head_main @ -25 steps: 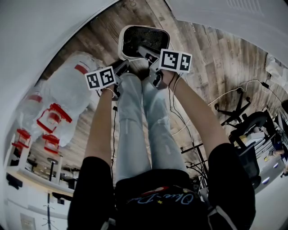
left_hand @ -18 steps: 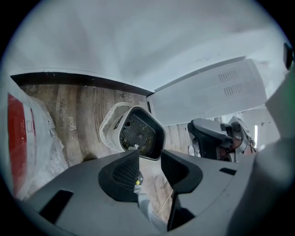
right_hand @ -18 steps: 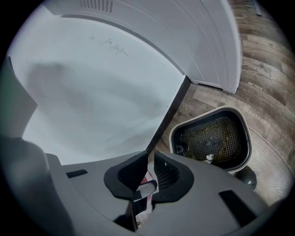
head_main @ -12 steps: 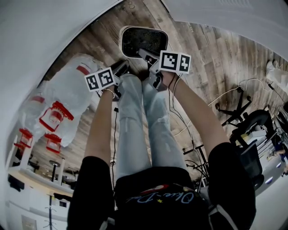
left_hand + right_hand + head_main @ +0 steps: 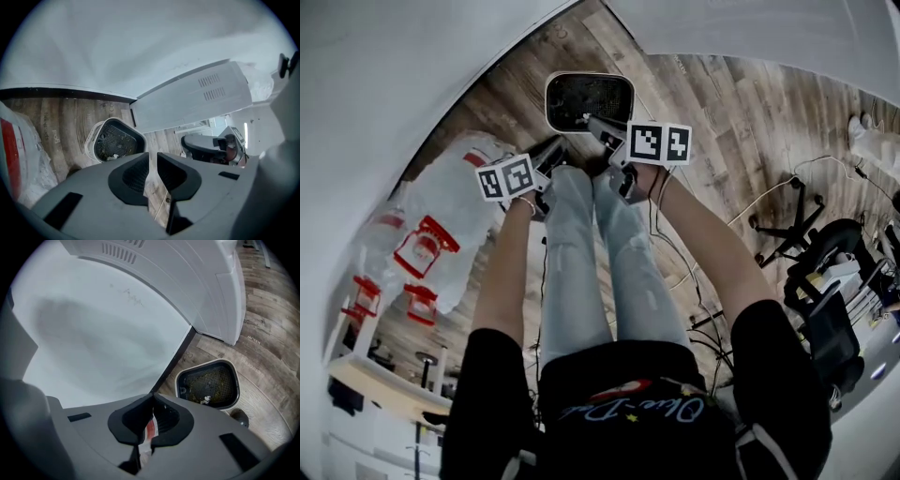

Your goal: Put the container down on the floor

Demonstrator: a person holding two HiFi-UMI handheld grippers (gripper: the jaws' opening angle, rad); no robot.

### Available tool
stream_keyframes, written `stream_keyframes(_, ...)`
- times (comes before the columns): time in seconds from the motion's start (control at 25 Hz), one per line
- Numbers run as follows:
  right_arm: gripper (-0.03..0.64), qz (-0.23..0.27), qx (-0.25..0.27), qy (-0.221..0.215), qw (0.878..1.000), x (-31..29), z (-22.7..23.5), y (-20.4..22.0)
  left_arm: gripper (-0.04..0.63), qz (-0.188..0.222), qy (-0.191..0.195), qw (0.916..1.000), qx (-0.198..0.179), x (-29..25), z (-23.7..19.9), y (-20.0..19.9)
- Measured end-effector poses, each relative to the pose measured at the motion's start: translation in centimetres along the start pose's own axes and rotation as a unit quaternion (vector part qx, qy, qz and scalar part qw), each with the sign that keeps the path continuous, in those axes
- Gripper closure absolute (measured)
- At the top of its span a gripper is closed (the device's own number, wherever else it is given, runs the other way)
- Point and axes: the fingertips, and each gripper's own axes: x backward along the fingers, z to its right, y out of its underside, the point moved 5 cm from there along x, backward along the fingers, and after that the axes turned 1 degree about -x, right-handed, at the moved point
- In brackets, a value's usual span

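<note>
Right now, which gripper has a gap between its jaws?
The left gripper: its jaws, having just been closing, leave an empty slit; the right gripper has its tips touching.

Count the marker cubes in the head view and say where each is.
2: one cube on the left gripper, near the plastic bag; the other on the right gripper, just below the floor container. None seems hidden.

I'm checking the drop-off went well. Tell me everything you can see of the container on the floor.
The container is a rounded-square tub with a pale rim and a dark mesh bottom holding a few scraps. It looks plastic, stands upright and open on the wooden floor close to the dark skirting board. Only the floor touches it.
</note>
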Motion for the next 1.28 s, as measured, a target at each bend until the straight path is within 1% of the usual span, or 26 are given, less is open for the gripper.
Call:
stream_keyframes(0.08, 0.617, -0.001, 0.015, 0.004, 1.0, 1.1, -0.6, -0.1, 0.563, 0.003, 0.012, 0.9998, -0.015, 0.3, 1.3, -0.1)
stream_keyframes(0.16, 0.617, 0.003, 0.023, 0.004, 1.0, 2.3, -1.2, -0.1, 0.573, 0.006, 0.022, 0.9995, -0.022, 0.7, 2.7, -0.2)
stream_keyframes(0.36, 0.617, 0.021, 0.045, 0.003, 0.999, 4.7, -3.0, -0.6, 0.581, 0.014, 0.046, 0.9973, -0.056, 1.7, 6.5, -1.0)
stream_keyframes(0.48, 0.617, 0.032, 0.047, -0.003, 0.998, 6.0, -4.0, -0.9, 0.581, 0.022, 0.062, 0.995, -0.076, 2.4, 9.0, -1.5)
stream_keyframes(0.68, 0.617, 0.054, 0.064, -0.008, 0.996, 9.1, -6.2, -1.6, 0.581, 0.055, 0.087, 0.9877, -0.117, 4.3, 13.5, -2.6)
stream_keyframes(0.88, 0.617, 0.085, 0.087, -0.012, 0.992, 12.3, -8.9, -2.3, 0.581, 0.07, 0.094, 0.9815, -0.152, 6.5, 16.9, -3.0)
stream_keyframes(0.96, 0.617, 0.101, 0.093, -0.013, 0.99, 13.7, -10.0, -2.6, 0.581, 0.081, 0.097, 0.9791, -0.16, 7.5, 18.4, -3.4)
stream_keyframes(1.12, 0.617, 0.125, 0.104, -0.015, 0.987, 15.9, -12.0, -2.6, 0.581, 0.102, 0.11, 0.975, -0.164, 9.4, 21.1, -4.1)
stream_keyframes(1.28, 0.617, 0.146, 0.128, -0.029, 0.981, 17.6, -14.8, -3.0, 0.581, 0.113, 0.11, 0.9699, -0.185, 11.2, 23.7, -4.9)
